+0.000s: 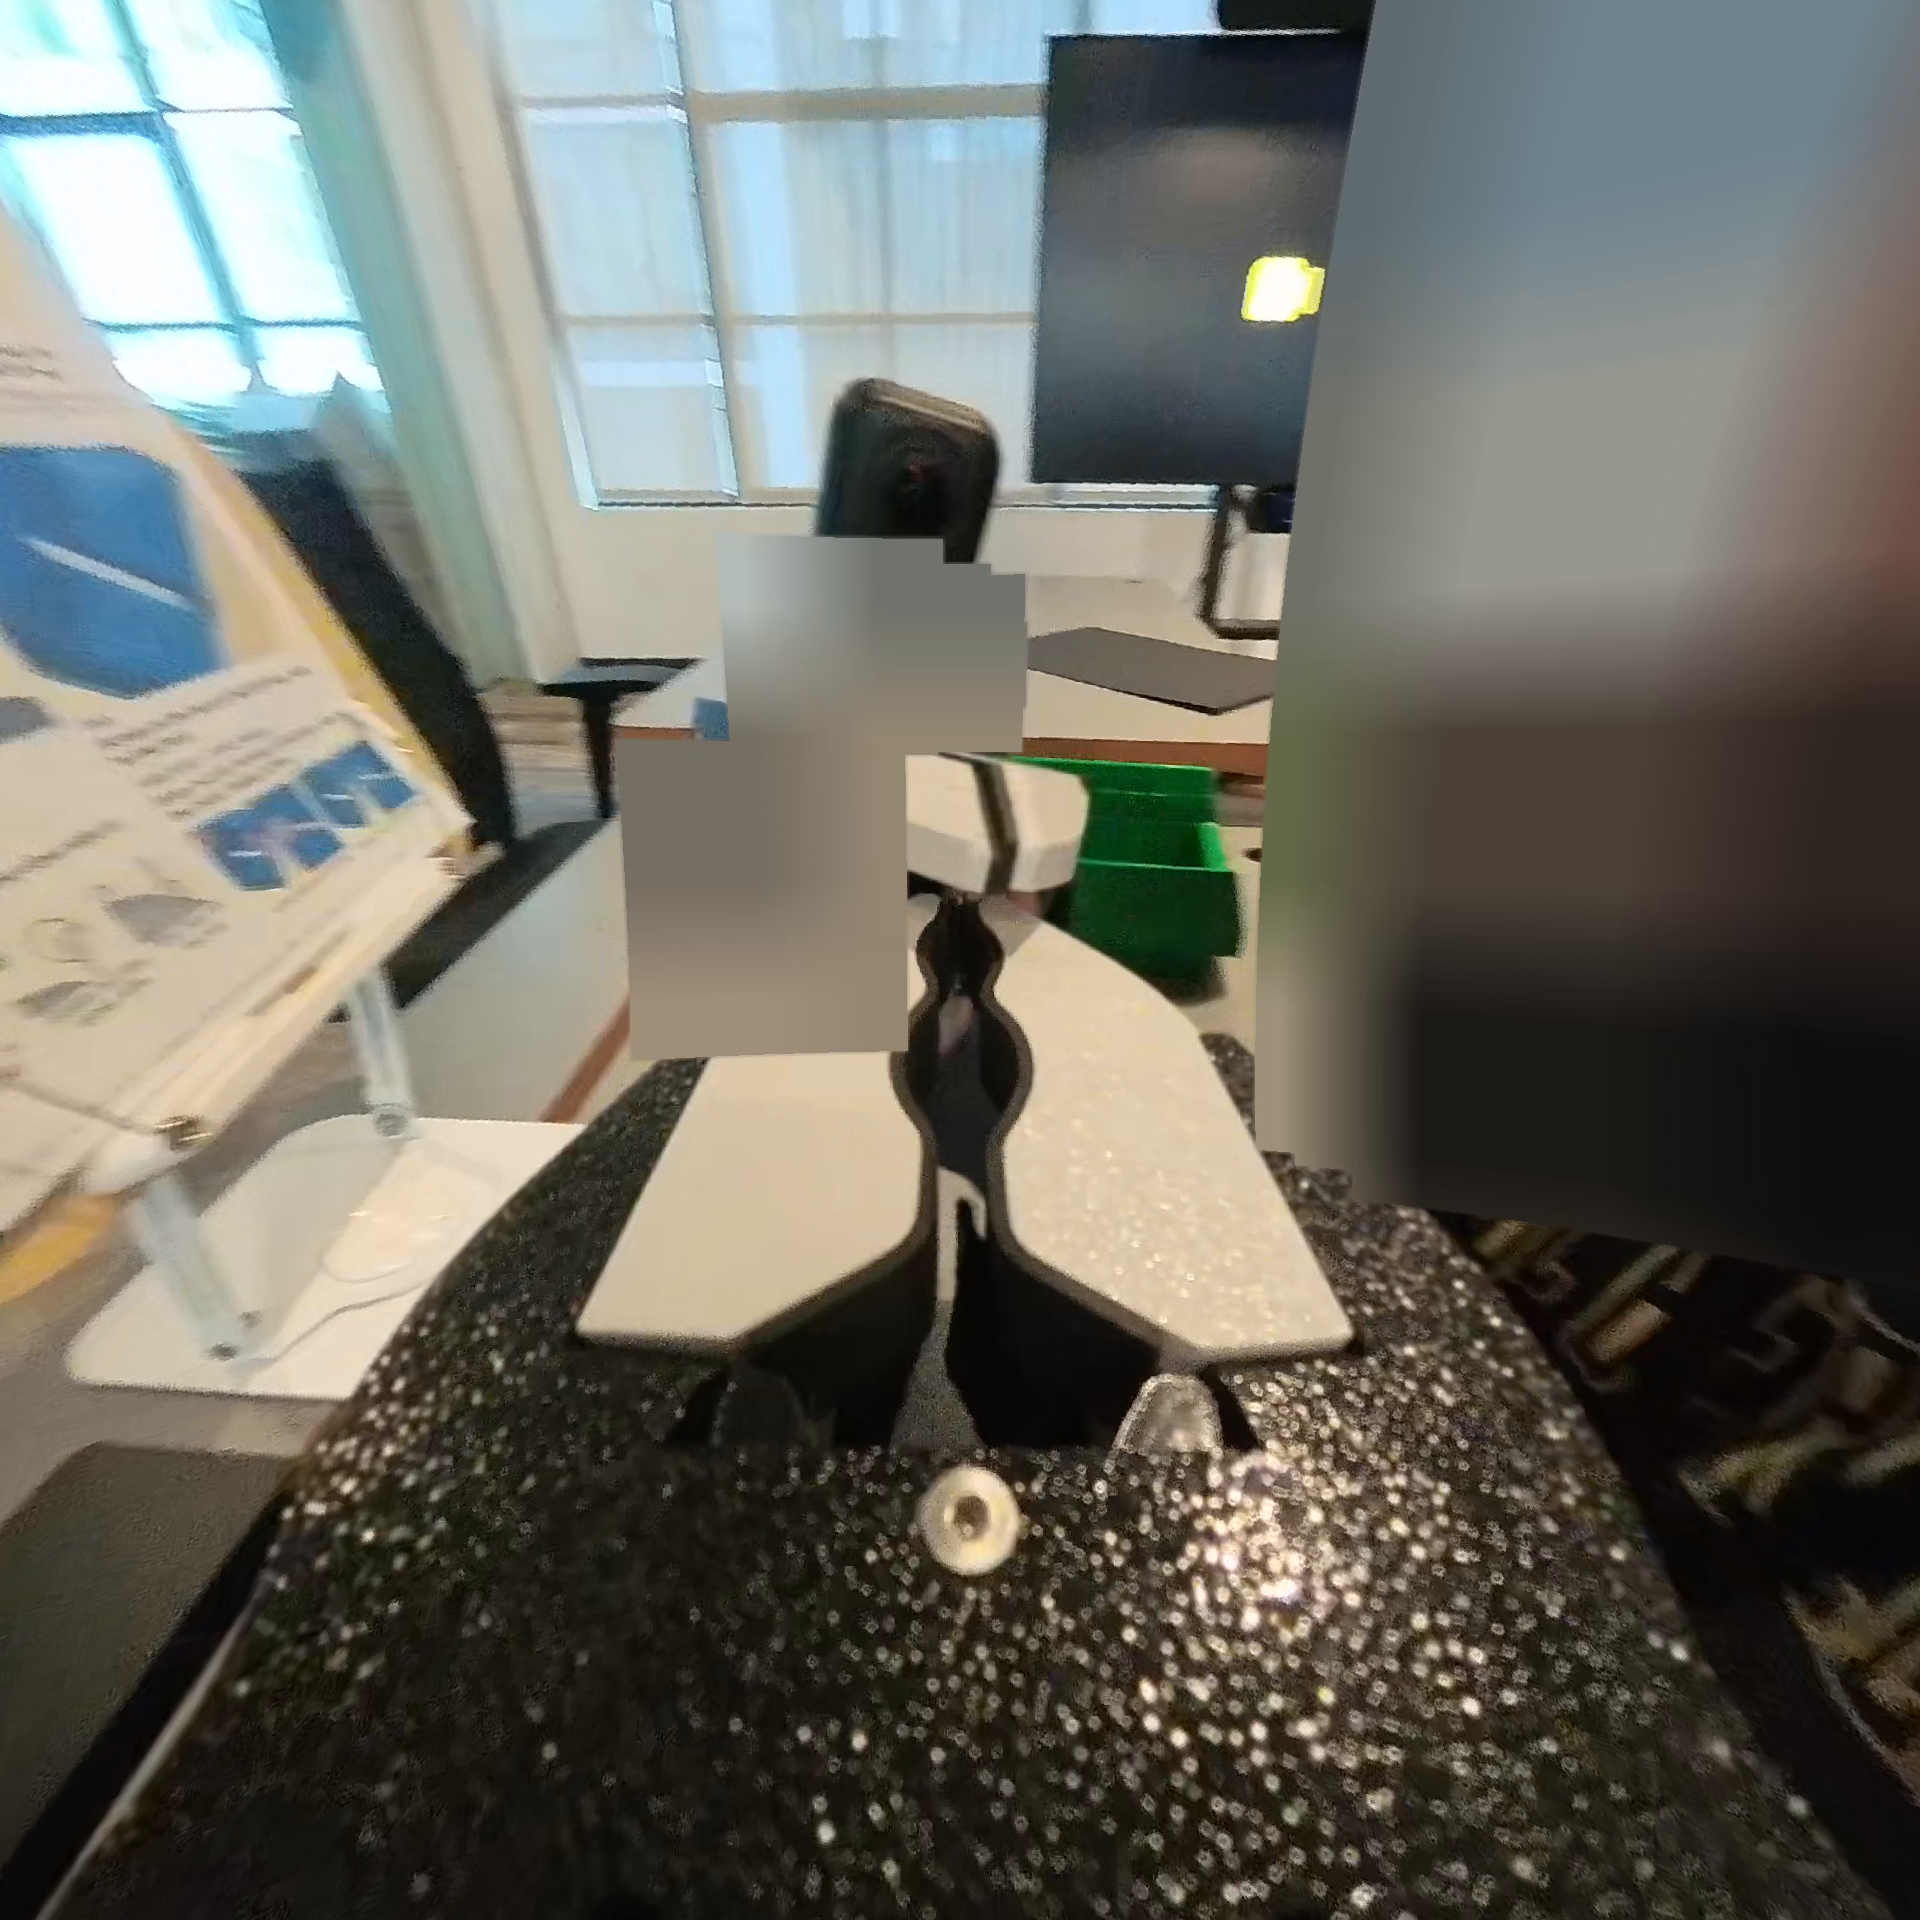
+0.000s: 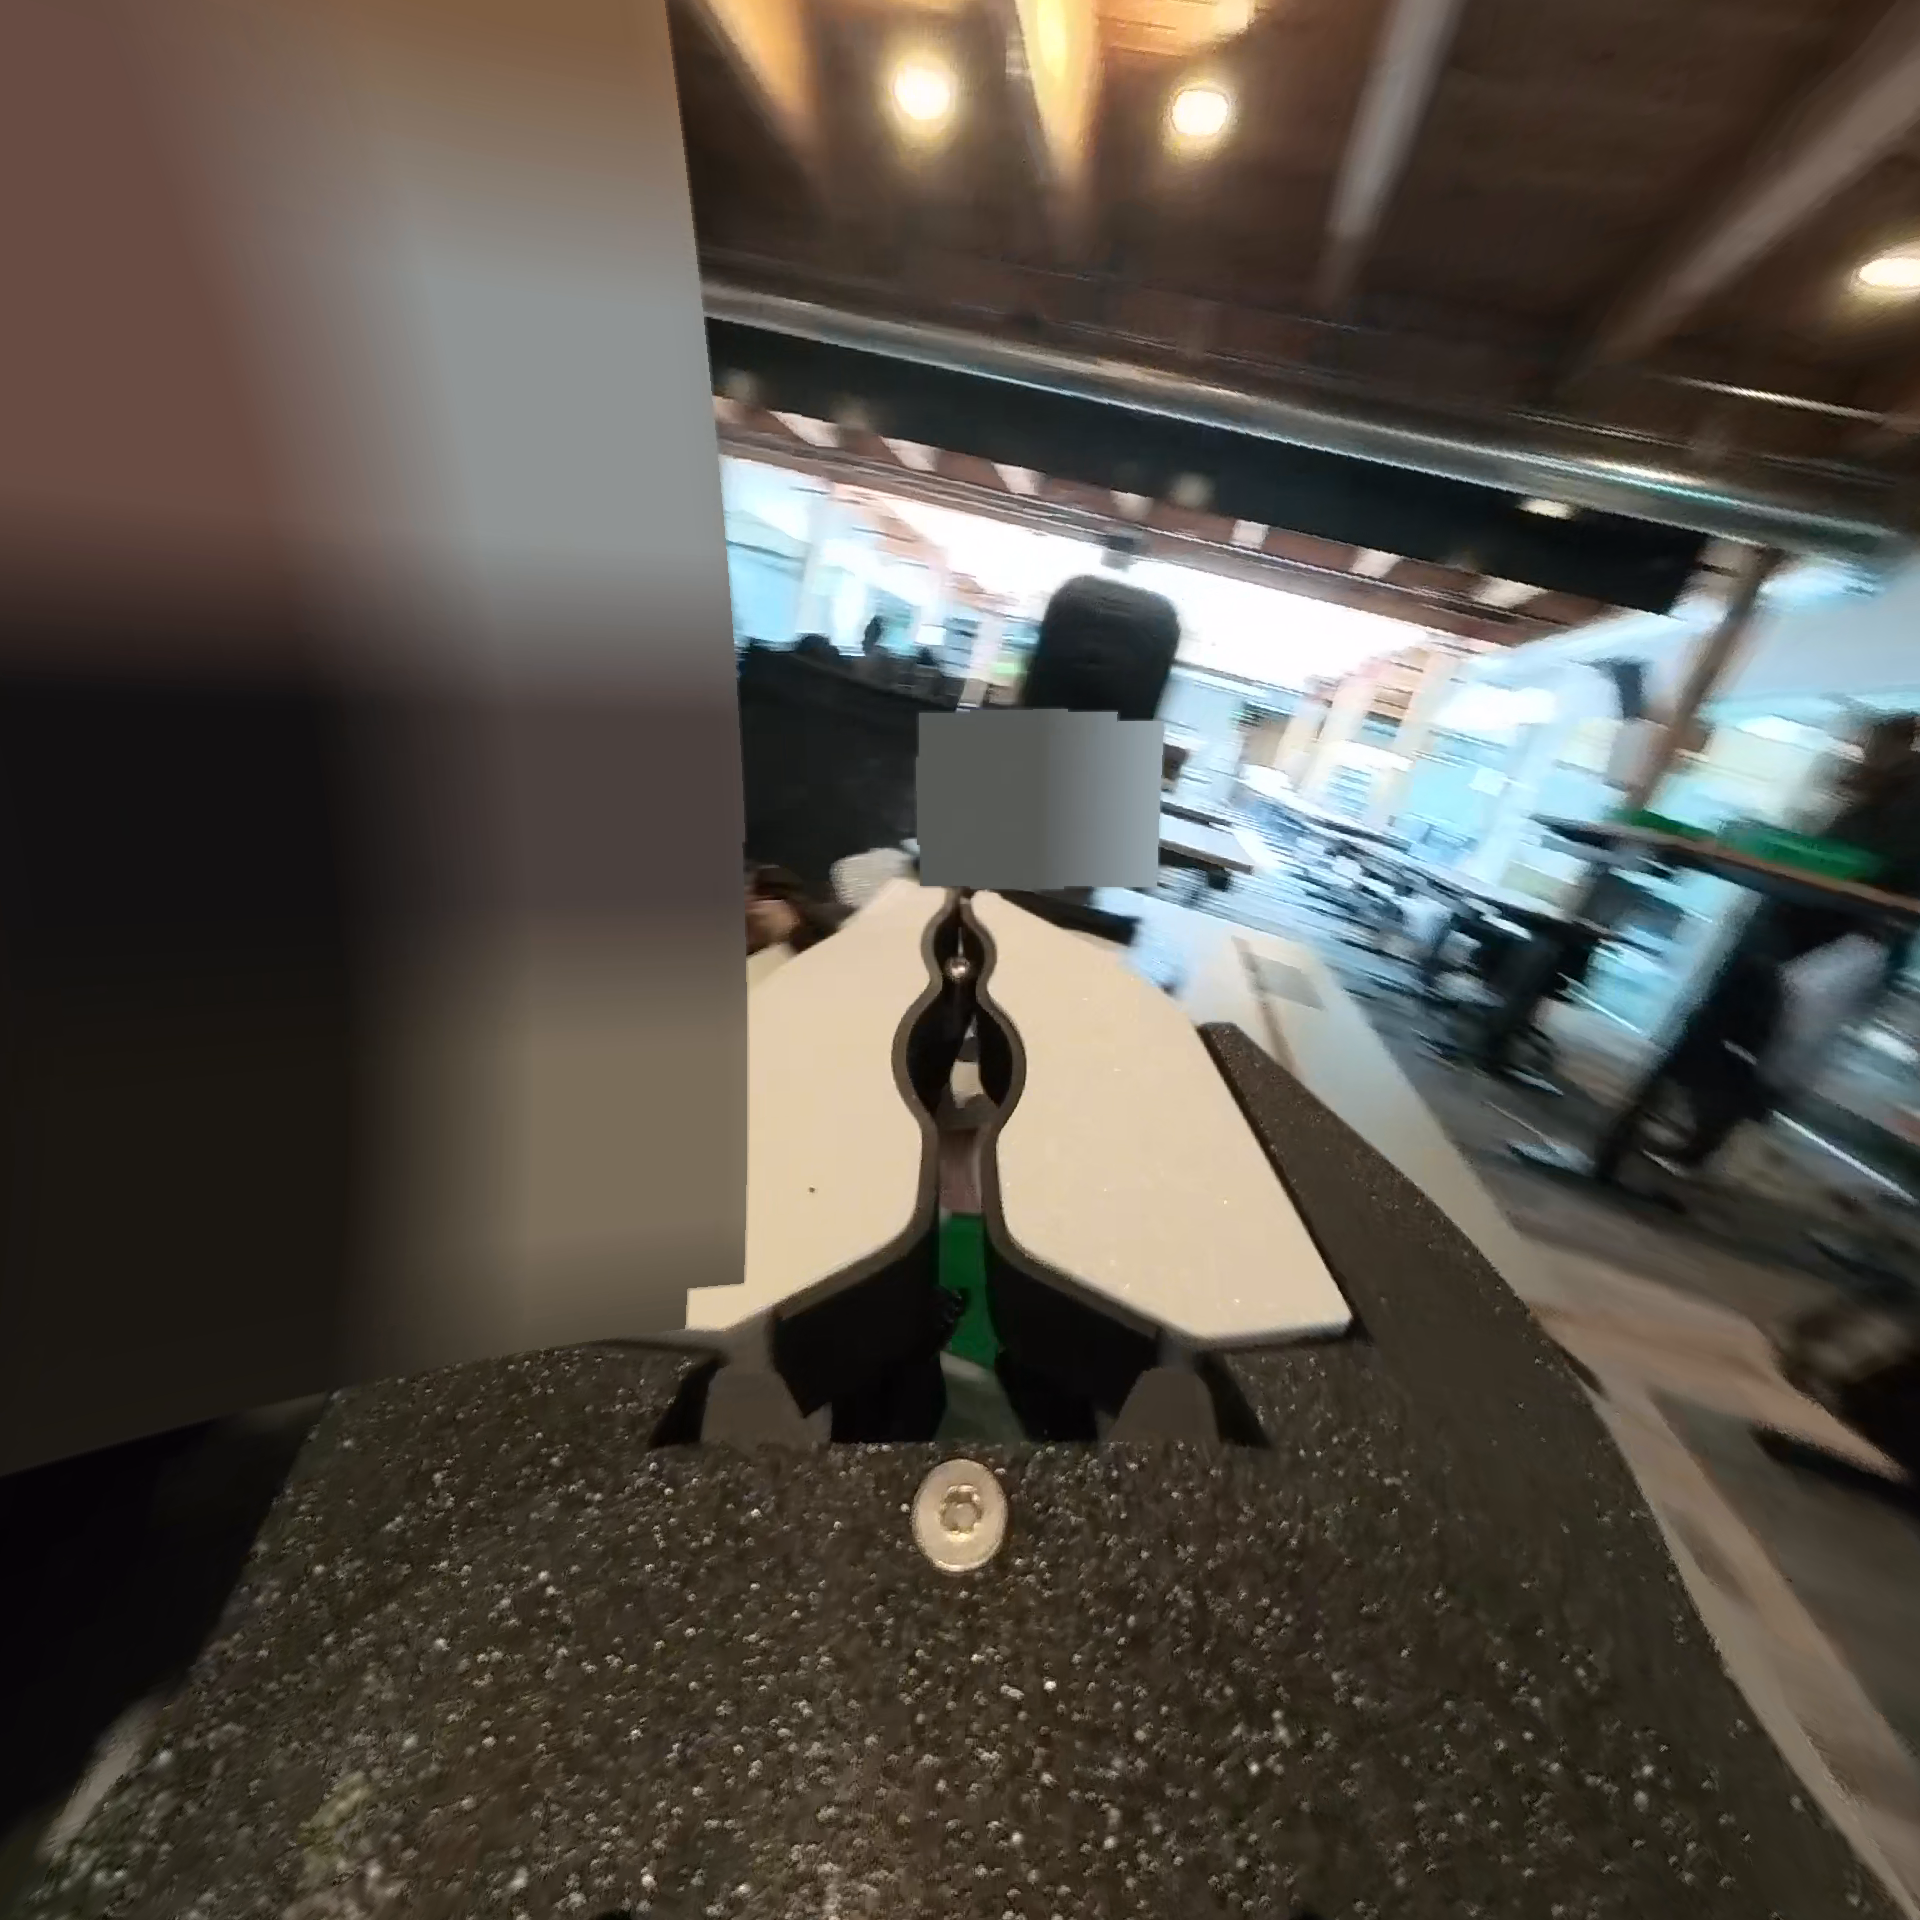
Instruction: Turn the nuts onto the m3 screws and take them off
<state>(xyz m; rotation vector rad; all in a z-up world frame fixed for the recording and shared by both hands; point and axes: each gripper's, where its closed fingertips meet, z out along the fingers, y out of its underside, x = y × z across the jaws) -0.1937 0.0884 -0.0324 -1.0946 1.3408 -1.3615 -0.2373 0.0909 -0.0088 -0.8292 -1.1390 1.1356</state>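
Note:
My right gripper (image 2: pixel 961 920) is shut on a small silver M3 screw (image 2: pixel 961 966), whose head shows in the notch just behind the tips. My left gripper (image 1: pixel 958 920) is shut, and whether its tips hold a nut is too small and dark to tell. The two grippers face each other in mid-air, nearly tip to tip. The right gripper's white fingertips (image 1: pixel 992 831) show just beyond my left tips in the left wrist view. The left gripper's black camera (image 2: pixel 1101 644) shows in the right wrist view.
A green bin (image 1: pixel 1153 862) stands on the table behind the grippers and shows through the finger gap in the right wrist view (image 2: pixel 961 1278). A printed sheet on a clear stand (image 1: pixel 187 831) is at the left. A dark screen (image 1: pixel 1174 260) is at the back. The tips of both grippers are at nearly the same place.

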